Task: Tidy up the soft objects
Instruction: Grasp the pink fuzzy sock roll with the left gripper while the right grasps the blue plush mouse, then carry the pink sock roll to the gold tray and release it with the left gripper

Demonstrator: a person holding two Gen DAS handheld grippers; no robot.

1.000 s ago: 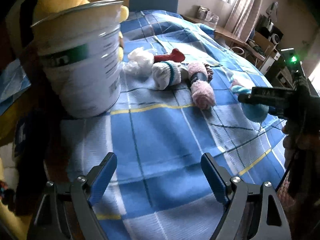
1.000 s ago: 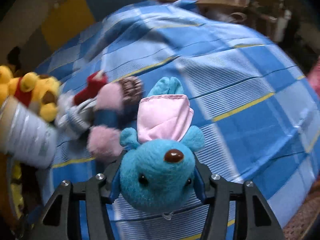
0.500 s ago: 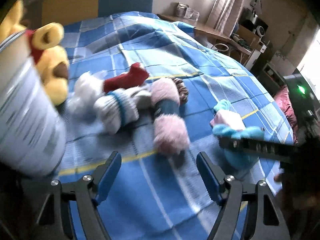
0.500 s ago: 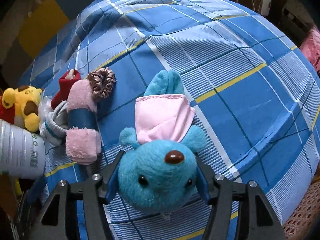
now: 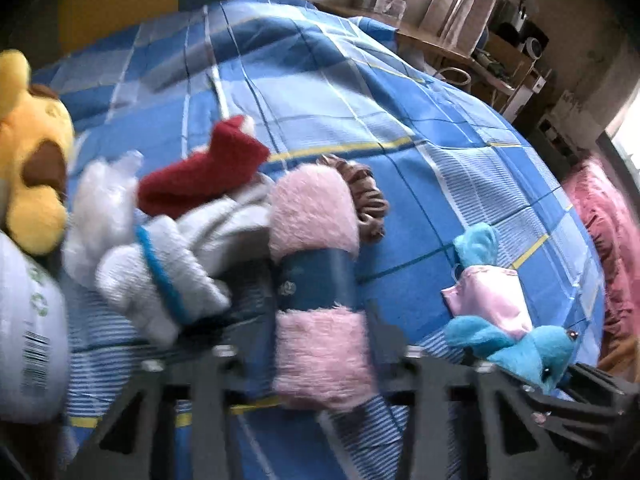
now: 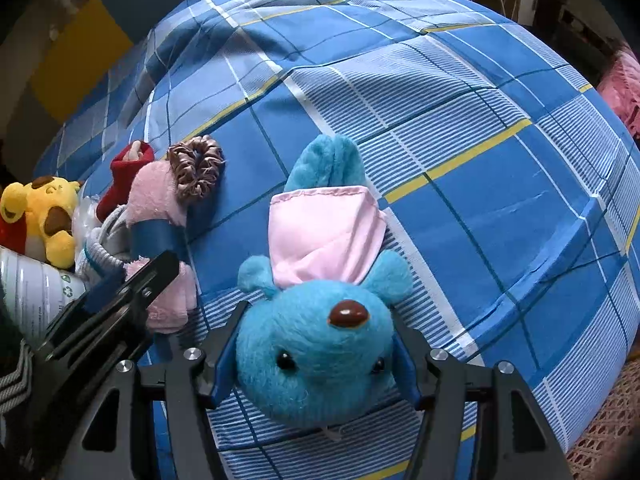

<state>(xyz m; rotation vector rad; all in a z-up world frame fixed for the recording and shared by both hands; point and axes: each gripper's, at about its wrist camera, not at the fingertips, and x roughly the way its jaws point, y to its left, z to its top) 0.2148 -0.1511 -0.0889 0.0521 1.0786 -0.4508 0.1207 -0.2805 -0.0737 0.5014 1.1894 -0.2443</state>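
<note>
Here both tools point steeply down at the blue checked bedspread [image 6: 480, 128]. The left gripper [image 5: 320, 356] straddles the near end of a pink fluffy roll [image 5: 316, 276] with a dark blue band around its middle; its jaws are closing, the roll between them, but blur hides whether the pads press yet. Seen from the right wrist, that same tool [image 6: 132, 284] reaches in just left of the blue plush toy [image 6: 316, 344]. The toy lies on the bedspread, face toward the camera, with a brown nose, black eyes and a pale pink cloth over its back. The right gripper [image 6: 316, 364] is clamped on the toy's head, blue pads against both cheeks. Beyond the roll, touching it, lie a brown scrunchie [image 5: 366, 200], a red sock [image 5: 204, 172] and a white sock with a blue stripe [image 5: 160, 276]. Left of the roll sit a yellow plush bear [image 5: 32, 172] and a white tin [image 5: 28, 340]
</note>
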